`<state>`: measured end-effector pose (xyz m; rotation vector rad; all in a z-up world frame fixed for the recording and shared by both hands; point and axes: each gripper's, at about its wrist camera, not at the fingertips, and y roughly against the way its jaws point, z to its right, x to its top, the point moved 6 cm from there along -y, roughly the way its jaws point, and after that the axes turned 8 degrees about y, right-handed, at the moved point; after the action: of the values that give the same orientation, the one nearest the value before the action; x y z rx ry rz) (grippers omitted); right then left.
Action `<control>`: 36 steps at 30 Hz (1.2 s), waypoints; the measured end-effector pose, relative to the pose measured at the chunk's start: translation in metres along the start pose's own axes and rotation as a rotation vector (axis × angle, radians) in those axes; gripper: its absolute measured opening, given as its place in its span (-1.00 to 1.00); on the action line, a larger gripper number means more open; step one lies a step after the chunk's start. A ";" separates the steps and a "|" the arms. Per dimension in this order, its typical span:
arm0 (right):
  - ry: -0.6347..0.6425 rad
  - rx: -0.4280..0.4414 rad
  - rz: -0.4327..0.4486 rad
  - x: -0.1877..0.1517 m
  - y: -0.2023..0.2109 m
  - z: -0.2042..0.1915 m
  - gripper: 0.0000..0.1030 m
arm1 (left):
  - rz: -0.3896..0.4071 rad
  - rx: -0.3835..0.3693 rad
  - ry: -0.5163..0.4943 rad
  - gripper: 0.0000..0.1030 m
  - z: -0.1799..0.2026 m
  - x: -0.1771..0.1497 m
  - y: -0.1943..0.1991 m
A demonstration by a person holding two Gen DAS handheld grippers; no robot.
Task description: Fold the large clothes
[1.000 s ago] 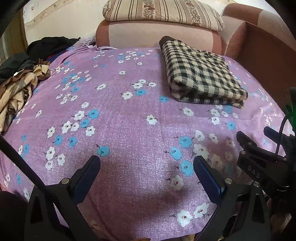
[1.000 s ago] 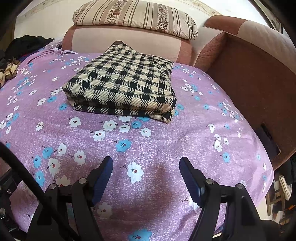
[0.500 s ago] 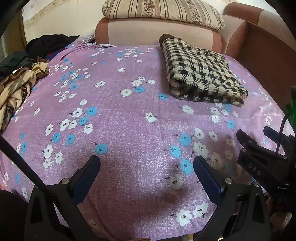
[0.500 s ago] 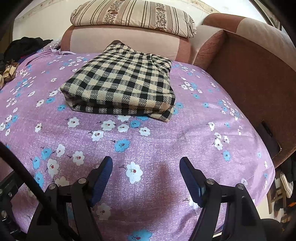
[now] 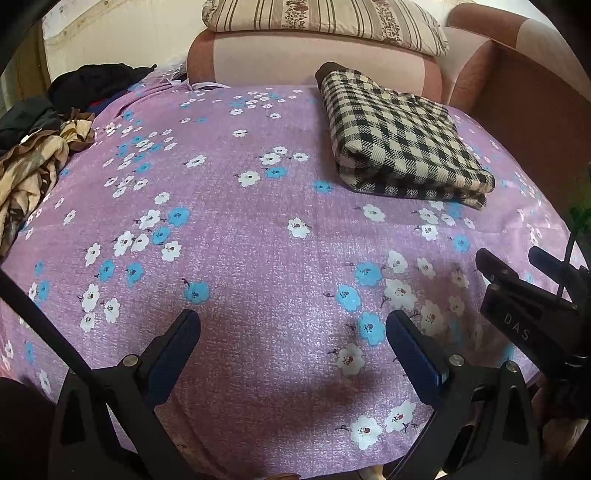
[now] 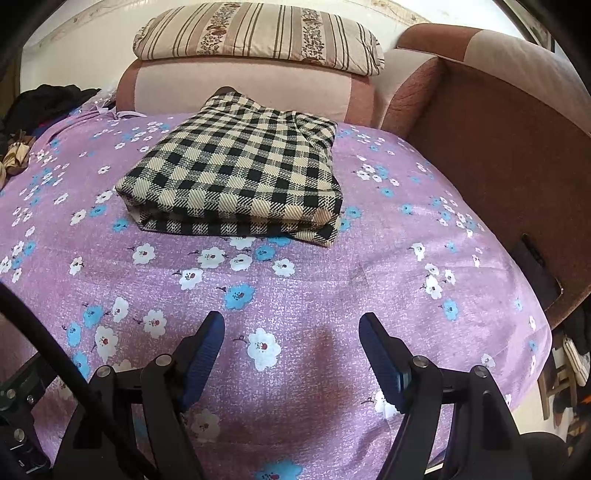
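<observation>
Folded checked garment (image 6: 240, 177) on floral sheet (image 6: 314, 295) — nothing contained.

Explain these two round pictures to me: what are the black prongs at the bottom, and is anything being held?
Each picture comes from a small wide-angle camera on a hand-held tool that a person carries, one per hand. The prongs are that tool's two fingers. One view looks past the left gripper, the other past the right gripper. Both are open and hold nothing. They hover over a purple flowered sheet. On it lies a folded checked garment. A heap of unfolded clothes sits at the left edge, and a striped pillow rests on the sofa back behind.
</observation>
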<state>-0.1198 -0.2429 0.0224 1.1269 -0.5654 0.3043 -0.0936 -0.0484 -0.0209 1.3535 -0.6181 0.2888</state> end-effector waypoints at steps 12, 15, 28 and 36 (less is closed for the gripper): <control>0.005 0.006 -0.001 -0.001 0.001 -0.002 0.54 | -0.023 -0.019 0.006 0.94 -0.001 -0.003 -0.004; 0.006 0.006 0.001 -0.001 0.001 -0.003 0.54 | -0.026 -0.020 0.008 0.94 -0.001 -0.003 -0.005; -0.013 0.027 -0.011 -0.001 0.000 -0.003 0.55 | 0.015 0.033 0.001 0.94 -0.002 0.001 0.016; -0.022 0.055 0.028 0.001 0.015 -0.005 0.56 | 0.041 0.021 -0.025 0.94 0.010 -0.003 0.038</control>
<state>-0.1251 -0.2321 0.0333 1.1778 -0.5953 0.3336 -0.1188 -0.0492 0.0094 1.3672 -0.6659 0.3123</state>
